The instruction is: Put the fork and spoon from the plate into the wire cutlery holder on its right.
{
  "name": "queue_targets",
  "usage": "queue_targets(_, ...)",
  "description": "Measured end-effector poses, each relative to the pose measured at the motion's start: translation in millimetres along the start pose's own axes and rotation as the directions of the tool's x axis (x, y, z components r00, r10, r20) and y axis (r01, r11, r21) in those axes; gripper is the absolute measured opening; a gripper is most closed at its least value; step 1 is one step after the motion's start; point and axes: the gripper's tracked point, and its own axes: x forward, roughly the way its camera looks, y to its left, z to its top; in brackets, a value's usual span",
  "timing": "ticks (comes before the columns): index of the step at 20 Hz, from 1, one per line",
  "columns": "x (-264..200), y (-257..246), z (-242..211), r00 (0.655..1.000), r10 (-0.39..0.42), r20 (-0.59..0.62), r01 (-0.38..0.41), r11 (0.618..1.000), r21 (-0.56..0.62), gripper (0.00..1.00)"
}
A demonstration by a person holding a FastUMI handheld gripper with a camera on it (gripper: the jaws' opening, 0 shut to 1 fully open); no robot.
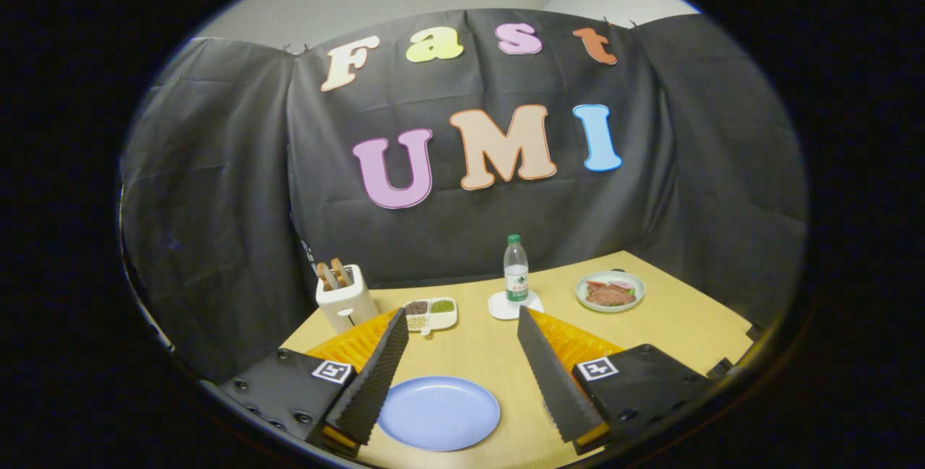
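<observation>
A round blue plate (439,412) lies on the wooden table (672,332), low between my two fingers and near their bases. What I see of its surface is plain blue with nothing lying on it. My gripper (460,313) hovers above the table, open wide, with nothing between its fingers. The left finger (376,375) passes over the plate's left rim, and the right finger (553,375) stands apart from its right rim.
Beyond the fingertips stand a white toaster (345,299) with bread slices, a small white tray (431,313) of grains, a water bottle (515,270) on a white coaster, and a pale plate of food (609,290) at the far right. Black cloth walls close the back.
</observation>
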Motion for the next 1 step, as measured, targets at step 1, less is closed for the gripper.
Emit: queue_targets(1, -1.5, -0.7, -1.2, 1.000, -0.004, -0.003, 0.004, 1.000, -0.005, 0.94)
